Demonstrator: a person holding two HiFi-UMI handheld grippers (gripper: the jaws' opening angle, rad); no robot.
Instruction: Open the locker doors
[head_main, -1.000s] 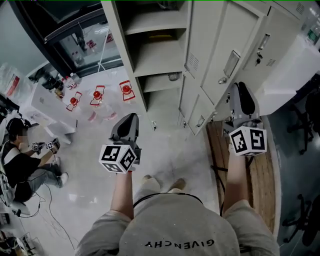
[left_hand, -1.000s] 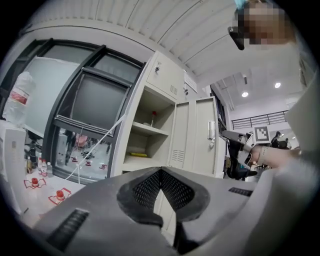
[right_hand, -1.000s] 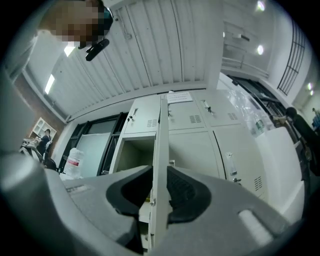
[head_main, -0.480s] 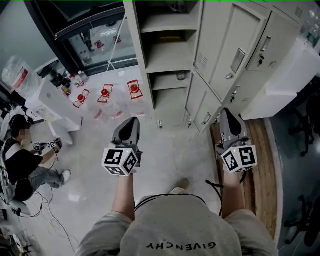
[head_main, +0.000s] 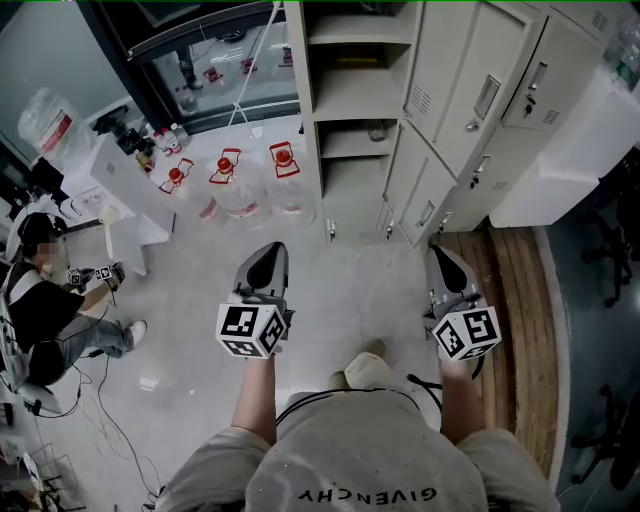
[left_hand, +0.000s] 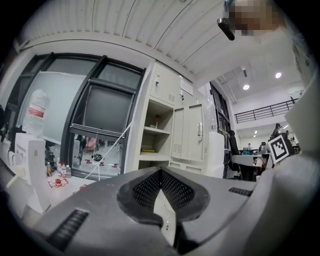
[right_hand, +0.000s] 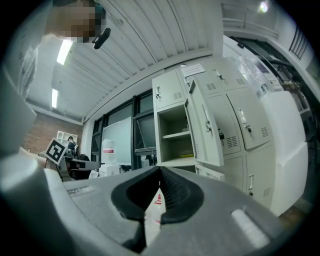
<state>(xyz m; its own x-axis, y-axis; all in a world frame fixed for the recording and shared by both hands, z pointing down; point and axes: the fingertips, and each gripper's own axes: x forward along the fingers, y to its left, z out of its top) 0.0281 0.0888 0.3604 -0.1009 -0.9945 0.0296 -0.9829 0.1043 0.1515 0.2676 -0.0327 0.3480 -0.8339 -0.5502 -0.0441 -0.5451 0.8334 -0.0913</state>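
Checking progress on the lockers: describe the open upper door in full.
The door is a tall, pale cream panel, metal by its look. It is swung out at the right of the shelved bay. It carries a slotted vent near the top, a long handle and a small lock below that. It stands upright, and nothing touches it.

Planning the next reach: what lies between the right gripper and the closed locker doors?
Only bare floor: in the head view, the right gripper hangs shut, short of the closed locker doors.
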